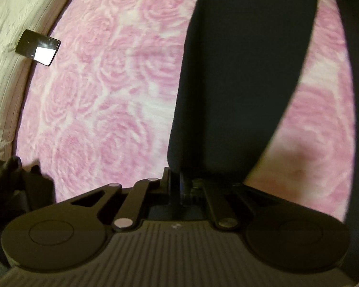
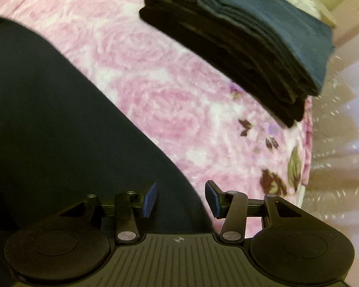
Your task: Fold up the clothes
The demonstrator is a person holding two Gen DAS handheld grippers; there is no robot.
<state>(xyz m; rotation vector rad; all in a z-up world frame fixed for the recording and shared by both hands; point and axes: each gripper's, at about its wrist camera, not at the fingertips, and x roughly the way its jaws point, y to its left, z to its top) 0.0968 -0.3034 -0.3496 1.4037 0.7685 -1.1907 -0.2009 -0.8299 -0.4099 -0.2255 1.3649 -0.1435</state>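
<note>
Pinching a strip of the dark garment point(image 1: 246, 76), the left gripper point(image 1: 178, 186) has its jaws pressed together on the cloth, and the fabric rises from between them as a broad band that runs up and away across the pink rose-patterned blanket point(image 1: 112, 91) covering the bed. In the same view a small glossy black device point(image 1: 37, 47) with a bright white patch lies at the blanket's left edge, against a pale ribbed bedcover point(image 1: 9, 55), and a crumpled bit of dark cloth point(image 1: 9, 174) sits at the lower left near the gripper body. The right gripper point(image 2: 181, 199) is spread wide, its blue pads point(image 2: 149, 199) well apart, with the edge of the dark garment point(image 2: 50, 110) lying between and beneath them; whether either pad touches the cloth cannot be told. That garment fills the left half of the right wrist view, spread over the blanket point(image 2: 155, 88). Farther off, near the bed's far corner, a stack of folded clothes point(image 2: 237, 45) rests on the blanket, black layers below and a dark blue piece on top.
</note>
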